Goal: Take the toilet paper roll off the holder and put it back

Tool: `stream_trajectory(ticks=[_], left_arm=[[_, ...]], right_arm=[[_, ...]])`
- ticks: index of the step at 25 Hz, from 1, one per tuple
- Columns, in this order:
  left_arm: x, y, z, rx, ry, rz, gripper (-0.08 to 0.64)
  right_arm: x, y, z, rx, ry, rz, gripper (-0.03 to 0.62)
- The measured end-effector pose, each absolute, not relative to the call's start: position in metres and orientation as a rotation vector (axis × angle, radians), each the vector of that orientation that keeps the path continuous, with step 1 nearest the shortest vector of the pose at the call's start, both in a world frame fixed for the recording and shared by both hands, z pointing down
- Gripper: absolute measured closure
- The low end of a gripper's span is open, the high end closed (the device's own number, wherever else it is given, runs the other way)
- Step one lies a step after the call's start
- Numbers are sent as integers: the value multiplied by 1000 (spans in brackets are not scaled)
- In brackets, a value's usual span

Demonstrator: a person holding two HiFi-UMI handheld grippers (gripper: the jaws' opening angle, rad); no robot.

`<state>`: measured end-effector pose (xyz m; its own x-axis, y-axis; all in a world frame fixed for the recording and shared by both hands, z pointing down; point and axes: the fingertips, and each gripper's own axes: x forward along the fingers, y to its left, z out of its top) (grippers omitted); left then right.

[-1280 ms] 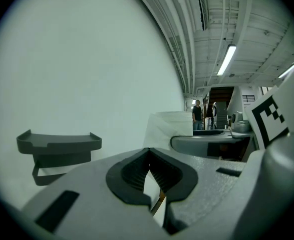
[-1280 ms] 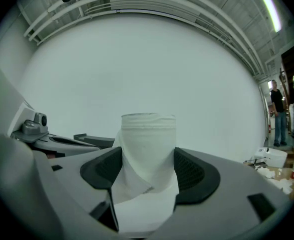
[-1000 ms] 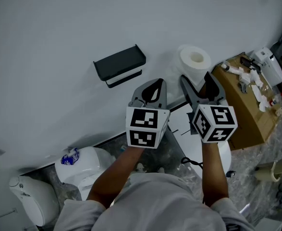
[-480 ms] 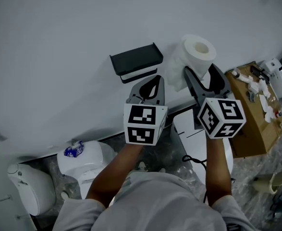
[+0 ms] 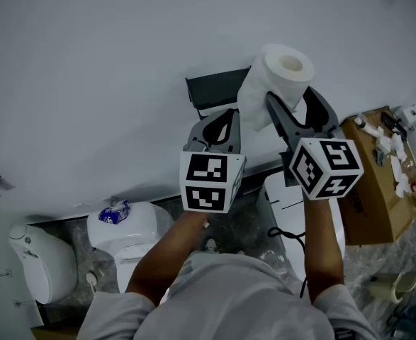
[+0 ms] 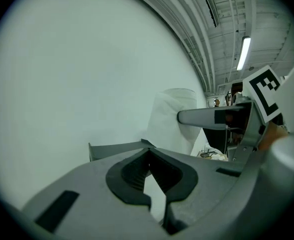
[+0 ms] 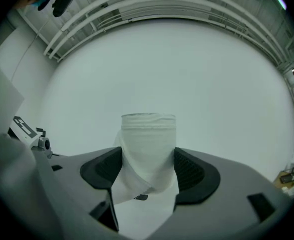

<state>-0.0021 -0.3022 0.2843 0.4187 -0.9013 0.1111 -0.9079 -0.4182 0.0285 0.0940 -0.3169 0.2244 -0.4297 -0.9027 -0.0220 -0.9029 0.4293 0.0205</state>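
Note:
A white toilet paper roll stands on end between the jaws of my right gripper, which is shut on it; a loose sheet hangs from it. In the right gripper view the roll fills the gap between both pads. The black wall holder is just left of the roll and partly hidden behind it. My left gripper sits below the holder, shut with nothing in it. From the left gripper view the holder's shelf lies right ahead of the jaws, with the roll to the right.
A plain white wall fills most of the head view. Below stand a white toilet and another white fixture at the left. A brown cardboard box with small items is at the right.
My right gripper has carried the roll left and up toward the holder, which it now partly covers. The left gripper has stayed shut under the holder.

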Motion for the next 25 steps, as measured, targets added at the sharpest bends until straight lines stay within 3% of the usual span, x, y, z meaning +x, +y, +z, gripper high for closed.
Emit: stream_trajectory(ticks=[25], left_arm=[[-106,-309,295,2351,-1912,116,555]], right_arm=[[-24,-364,249,-1394,2836,-31,267]])
